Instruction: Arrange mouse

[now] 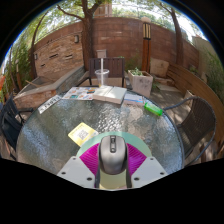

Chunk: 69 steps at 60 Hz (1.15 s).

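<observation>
While the tongs [113, 158] hold the mouse [112, 150] between both pads, carrying is judged under way; next, lower it onto the surface [60, 118], short of the green bottle [152, 109].

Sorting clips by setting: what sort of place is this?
Likely an outdoor patio or garden: a brick wall and trees stand behind a round glass table with chairs. The gripper holds a mouse over the table.
</observation>
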### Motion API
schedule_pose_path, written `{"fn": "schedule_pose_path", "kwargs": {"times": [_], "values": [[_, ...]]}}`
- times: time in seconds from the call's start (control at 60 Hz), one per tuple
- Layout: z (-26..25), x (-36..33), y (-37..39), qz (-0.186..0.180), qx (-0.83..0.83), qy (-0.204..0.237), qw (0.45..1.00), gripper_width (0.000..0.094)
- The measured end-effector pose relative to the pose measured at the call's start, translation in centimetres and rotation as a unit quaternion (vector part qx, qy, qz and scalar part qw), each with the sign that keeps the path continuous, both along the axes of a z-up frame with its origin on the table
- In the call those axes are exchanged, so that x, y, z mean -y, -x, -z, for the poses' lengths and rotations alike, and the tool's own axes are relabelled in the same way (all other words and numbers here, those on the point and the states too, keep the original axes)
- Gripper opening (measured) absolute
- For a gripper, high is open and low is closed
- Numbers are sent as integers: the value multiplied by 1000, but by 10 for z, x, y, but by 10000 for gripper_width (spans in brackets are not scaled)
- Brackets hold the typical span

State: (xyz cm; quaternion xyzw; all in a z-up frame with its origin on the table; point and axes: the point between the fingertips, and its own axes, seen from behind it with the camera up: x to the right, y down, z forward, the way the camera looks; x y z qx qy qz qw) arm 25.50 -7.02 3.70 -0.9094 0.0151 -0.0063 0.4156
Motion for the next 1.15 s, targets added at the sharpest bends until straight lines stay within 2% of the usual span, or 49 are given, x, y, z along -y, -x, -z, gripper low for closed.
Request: {"fn": "schedule_pose_path", "kwargs": {"times": [0.083,0.183,0.217,0.267,0.317,0.367,0.733,0.983,1.15], "values": [[40,4,-5,-6,3,39,999,410],[49,15,0,-15,-13,58,998,533],[45,11,-1,-12,-8,56,998,638],[35,18,-2,-16,0,49,999,872],[21,24,-2,-14,8,43,999,827],[4,32,0,-13,11,36,999,864],[-119,127,29,22,47,-18,998,856],[-146,205,58,29,64,-25,997,877],[-157,229,67,36,64,-27,997,877]]}}
